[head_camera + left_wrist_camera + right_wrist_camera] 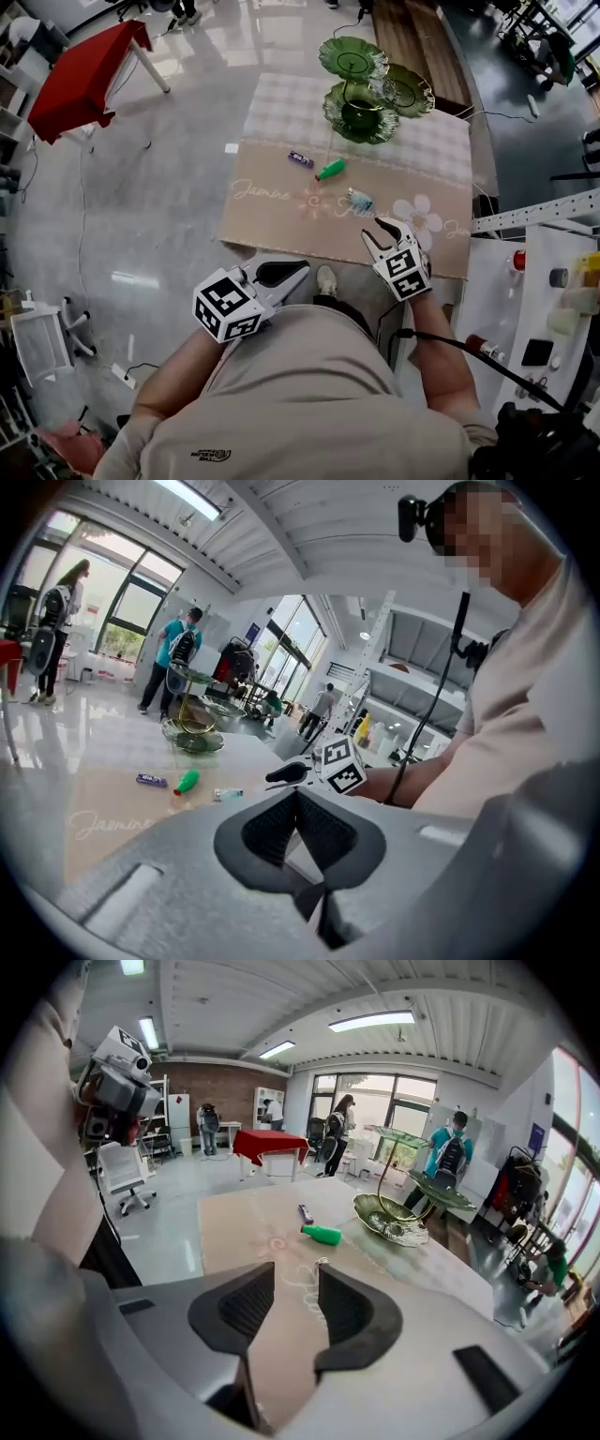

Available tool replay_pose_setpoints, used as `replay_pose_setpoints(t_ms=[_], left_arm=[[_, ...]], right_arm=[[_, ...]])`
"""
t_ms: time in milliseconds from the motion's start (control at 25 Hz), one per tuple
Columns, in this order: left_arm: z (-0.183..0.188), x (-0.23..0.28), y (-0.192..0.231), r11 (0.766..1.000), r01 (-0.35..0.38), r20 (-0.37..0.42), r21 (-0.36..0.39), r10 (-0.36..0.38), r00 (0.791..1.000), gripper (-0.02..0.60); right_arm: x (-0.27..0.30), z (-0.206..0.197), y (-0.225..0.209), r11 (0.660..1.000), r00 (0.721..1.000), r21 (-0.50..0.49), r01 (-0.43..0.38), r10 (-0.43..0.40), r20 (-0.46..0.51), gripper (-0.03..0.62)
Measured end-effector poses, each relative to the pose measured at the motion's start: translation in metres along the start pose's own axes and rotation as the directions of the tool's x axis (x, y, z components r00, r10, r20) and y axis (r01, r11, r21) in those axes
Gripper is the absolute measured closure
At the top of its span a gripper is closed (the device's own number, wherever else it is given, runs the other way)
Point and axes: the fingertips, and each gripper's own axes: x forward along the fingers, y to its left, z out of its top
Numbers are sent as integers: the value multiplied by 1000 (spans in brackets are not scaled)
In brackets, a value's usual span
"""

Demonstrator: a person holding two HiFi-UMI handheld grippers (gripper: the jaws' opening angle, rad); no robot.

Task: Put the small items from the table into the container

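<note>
Head view has the right gripper (384,228), jaws parted and empty, just short of the pale tube (358,199) on the table (272,220), the left gripper (292,271) closed on nothing, the green bottle (330,170) and purple bar (300,158) nearer the tiered green dish (361,117); an off-centre close could flick that tube away.

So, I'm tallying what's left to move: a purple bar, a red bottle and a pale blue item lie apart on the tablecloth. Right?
Not quite: the bottle is green, not red, as the head view shows. The purple bar and the pale blue item do lie apart from it on the tablecloth.
</note>
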Motion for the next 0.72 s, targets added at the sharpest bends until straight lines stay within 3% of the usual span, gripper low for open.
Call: replay_pose_setpoints(t_ms=[320, 720], left_arm=[[33, 39, 28, 988, -152, 25, -39, 153, 988, 574], [34, 50, 46, 947, -302, 36, -112, 308, 951, 574]], right_arm=[[71, -24, -48, 984, 987, -102, -146, 138, -78, 407], [131, -56, -55, 941, 943, -138, -308, 283, -174, 391]])
